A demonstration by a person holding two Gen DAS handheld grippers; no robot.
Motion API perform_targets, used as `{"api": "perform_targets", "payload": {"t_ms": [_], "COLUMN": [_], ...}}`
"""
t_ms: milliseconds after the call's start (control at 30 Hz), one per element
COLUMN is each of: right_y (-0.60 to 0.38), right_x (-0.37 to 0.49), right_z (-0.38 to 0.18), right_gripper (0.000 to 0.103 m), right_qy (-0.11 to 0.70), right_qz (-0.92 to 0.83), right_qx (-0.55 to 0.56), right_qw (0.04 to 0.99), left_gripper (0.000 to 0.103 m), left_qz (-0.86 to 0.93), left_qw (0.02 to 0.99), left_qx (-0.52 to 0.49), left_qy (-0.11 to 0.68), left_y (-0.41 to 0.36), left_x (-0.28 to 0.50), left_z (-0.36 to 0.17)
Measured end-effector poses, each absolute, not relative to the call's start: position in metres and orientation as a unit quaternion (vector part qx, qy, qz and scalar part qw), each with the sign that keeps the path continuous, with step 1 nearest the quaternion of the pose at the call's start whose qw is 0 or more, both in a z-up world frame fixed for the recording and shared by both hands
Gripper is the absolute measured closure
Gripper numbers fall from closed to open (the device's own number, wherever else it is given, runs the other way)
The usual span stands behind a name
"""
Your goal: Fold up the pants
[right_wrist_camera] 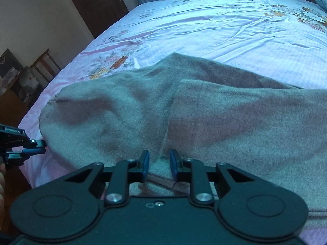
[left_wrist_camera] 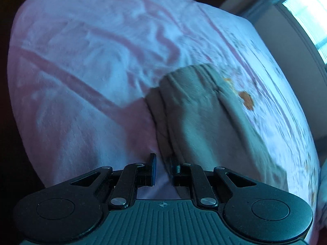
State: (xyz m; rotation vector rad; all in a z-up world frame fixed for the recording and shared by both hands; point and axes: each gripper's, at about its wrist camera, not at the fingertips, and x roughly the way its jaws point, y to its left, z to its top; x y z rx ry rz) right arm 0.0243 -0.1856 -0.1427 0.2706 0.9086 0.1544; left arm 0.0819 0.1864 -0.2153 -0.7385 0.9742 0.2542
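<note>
Grey-beige fleece pants (right_wrist_camera: 204, 118) lie spread on a bed, one layer folded over another with a seam running toward me. My right gripper (right_wrist_camera: 159, 163) hovers just above the fabric with its jaws a little apart, nothing between them. In the right wrist view my left gripper (right_wrist_camera: 41, 147) sits at the pants' left edge, its fingers nearly together beside the cloth. In the left wrist view the pants (left_wrist_camera: 204, 122) stretch away to the right and my left gripper (left_wrist_camera: 163, 167) is slightly open at their near edge; whether it pinches cloth is unclear.
The bed has a pink and white floral sheet (right_wrist_camera: 224, 24) with wrinkles. A dark wooden door (right_wrist_camera: 96, 2) and a chair (right_wrist_camera: 45, 63) stand left of the bed. A bright window (left_wrist_camera: 310, 12) is at the right in the left wrist view.
</note>
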Motion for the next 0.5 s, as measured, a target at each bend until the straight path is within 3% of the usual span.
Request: {"api": "perform_targets", "payload": {"t_ms": [300,333,400,467,500], "right_y": [-0.189,-0.189,-0.190,-0.190,-0.190], "right_x": [0.025,0.025,0.025,0.025,0.025], "right_z": [-0.143,-0.143,-0.144,-0.144,-0.144], "right_gripper": [0.084,0.083,0.082,0.082,0.081], "right_qy": [0.437,0.437,0.436,0.436,0.436], "right_qz": [0.077,0.078,0.079,0.079,0.080], "right_qx": [0.150,0.152,0.154,0.156,0.156], "right_qw": [0.884,0.883,0.883,0.883,0.883], "left_gripper": [0.088,0.083,0.064,0.056,0.038], "left_qz": [0.124,0.126,0.135,0.160,0.172], "left_qw": [0.789,0.789,0.787,0.790,0.796], "left_qx": [-0.411,-0.406,-0.406,-0.405,-0.401], "left_qy": [0.439,0.444,0.444,0.431,0.419], "left_y": [0.206,0.205,0.207,0.212,0.214], "left_x": [0.093,0.097,0.096,0.091,0.087], "left_z": [-0.229,-0.229,-0.228,-0.220,-0.215]}}
